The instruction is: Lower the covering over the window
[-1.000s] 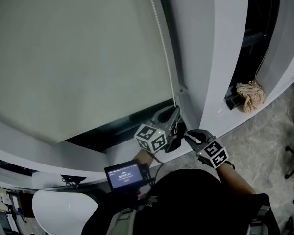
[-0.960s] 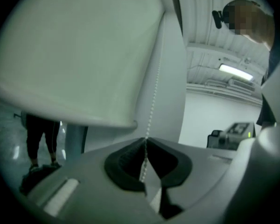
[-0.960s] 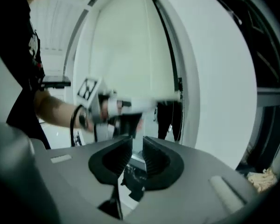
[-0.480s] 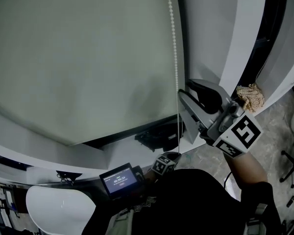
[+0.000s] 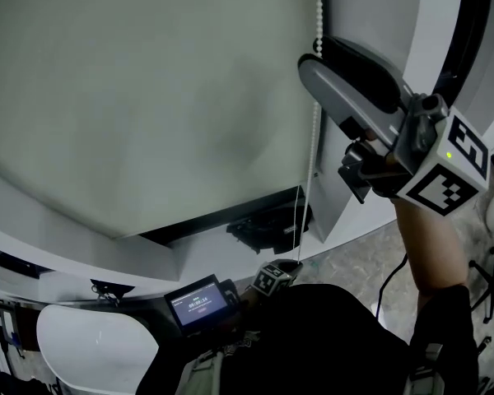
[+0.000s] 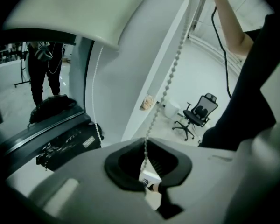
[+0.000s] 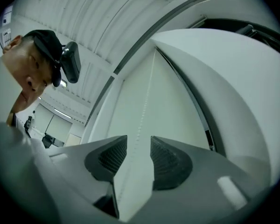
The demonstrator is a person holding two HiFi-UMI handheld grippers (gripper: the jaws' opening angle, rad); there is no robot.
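Left gripper (image 5: 276,276), six o'clock, pinches the white beaded cord (image 6: 170,78); right gripper (image 5: 333,60), two o'clock, ribbed black pads (image 7: 170,162) just spreading wide, cord seemingly between them.

Blind (image 5: 148,97): pale cloth, matt, even. Bead chain (image 5: 315,126): small round beads, pale, plastic look. Left gripper (image 6: 147,171): smooth grey moulded plastic, matt; pads (image 6: 119,169) black, rubber-like. Window frame (image 5: 362,6): smooth, white, satin. Floor (image 5: 346,260): mottled grey, polished
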